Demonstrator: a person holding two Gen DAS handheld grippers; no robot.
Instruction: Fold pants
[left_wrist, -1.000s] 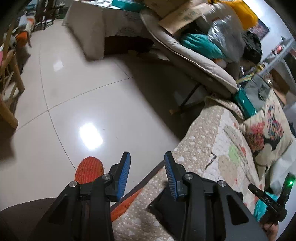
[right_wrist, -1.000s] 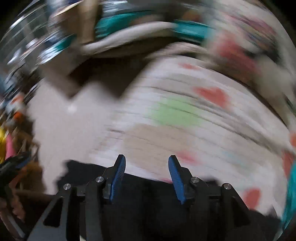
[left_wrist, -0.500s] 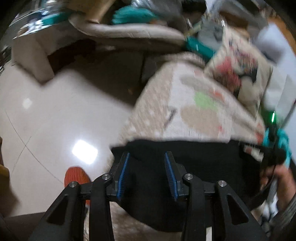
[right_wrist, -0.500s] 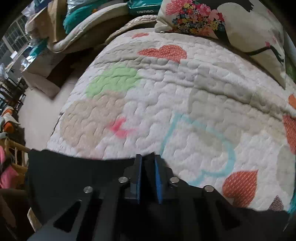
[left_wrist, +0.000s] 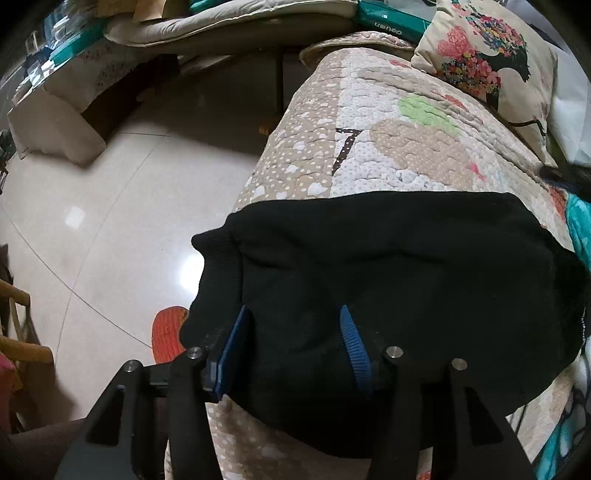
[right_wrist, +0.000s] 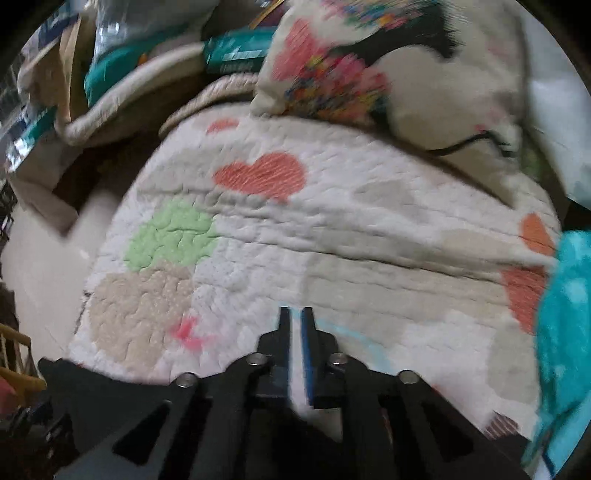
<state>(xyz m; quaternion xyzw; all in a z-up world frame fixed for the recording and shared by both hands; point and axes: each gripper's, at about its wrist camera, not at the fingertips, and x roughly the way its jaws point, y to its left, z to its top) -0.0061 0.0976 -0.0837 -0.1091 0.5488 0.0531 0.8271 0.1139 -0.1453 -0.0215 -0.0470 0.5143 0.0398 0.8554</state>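
Black pants (left_wrist: 388, 280) lie bunched across the near edge of a heart-patterned quilt (left_wrist: 413, 147), one ribbed cuff hanging off the side above the tiled floor (left_wrist: 92, 221). The left gripper (left_wrist: 291, 332) sits low over the cloth with its blue fingers spread wide; dark fabric fills the gap between them, but nothing is pinched. In the right wrist view, blurred by motion, the right gripper (right_wrist: 296, 321) points out over bare quilt with its fingers drawn almost together, only a thin slit between them. Whether any cloth is caught in that slit cannot be told; the pants (right_wrist: 66, 373) show only as a dark strip at the lower left of that view.

The risks seem plain. With neither gripper clearly holding the pants, the overhanging cuff could drag the heap toward the floor, where an orange slipper (left_wrist: 168, 334) lies. The garment is rumpled, so a fold made now would likely trap creases. A deep bite could also catch quilt along with the pants.
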